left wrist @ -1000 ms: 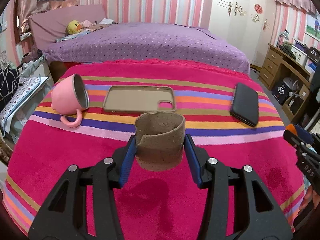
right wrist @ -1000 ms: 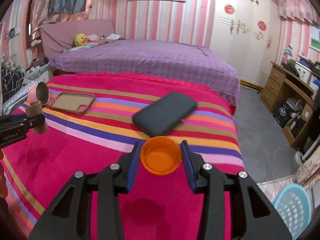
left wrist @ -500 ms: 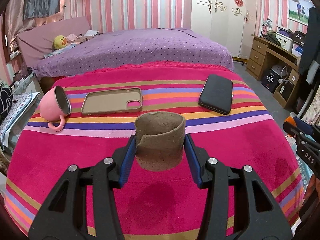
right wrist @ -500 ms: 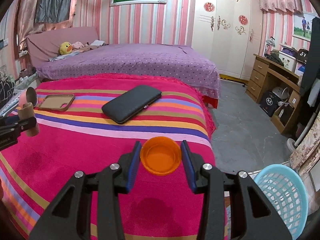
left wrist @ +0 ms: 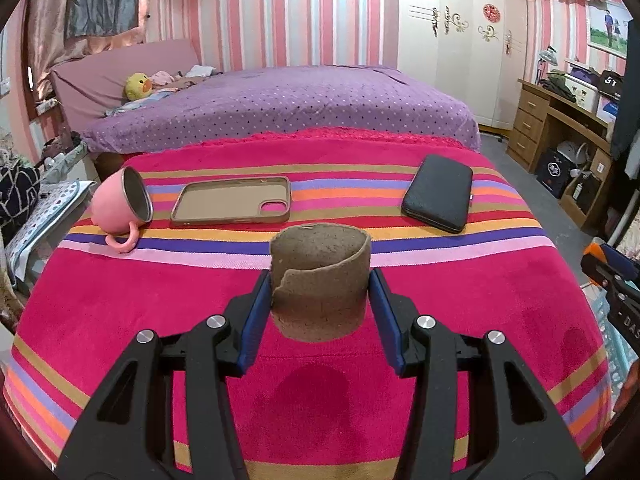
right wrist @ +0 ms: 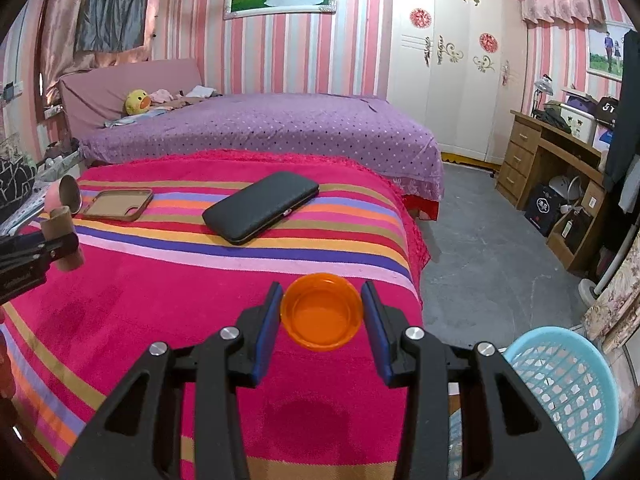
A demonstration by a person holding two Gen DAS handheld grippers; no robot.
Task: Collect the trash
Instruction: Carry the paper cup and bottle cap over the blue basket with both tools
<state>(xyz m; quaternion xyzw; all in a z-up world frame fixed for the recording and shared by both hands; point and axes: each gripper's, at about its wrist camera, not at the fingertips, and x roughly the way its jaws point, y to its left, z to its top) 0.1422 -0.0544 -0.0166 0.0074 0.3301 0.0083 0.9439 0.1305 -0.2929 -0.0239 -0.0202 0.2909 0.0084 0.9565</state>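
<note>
The left gripper (left wrist: 320,296) clamps a torn brown cardboard tube (left wrist: 320,280) between partly parted blue pads, above the striped pink blanket (left wrist: 120,304). The right gripper (right wrist: 322,312) pinches a round orange plastic cap (right wrist: 322,312); a light-blue plastic basket (right wrist: 568,392) sits lower right of it.

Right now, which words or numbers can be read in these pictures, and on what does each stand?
"5T": black item on the desk.
"DAS": side of the right tongs, partly cut off.
Box label under the desk: too blurred.
</note>
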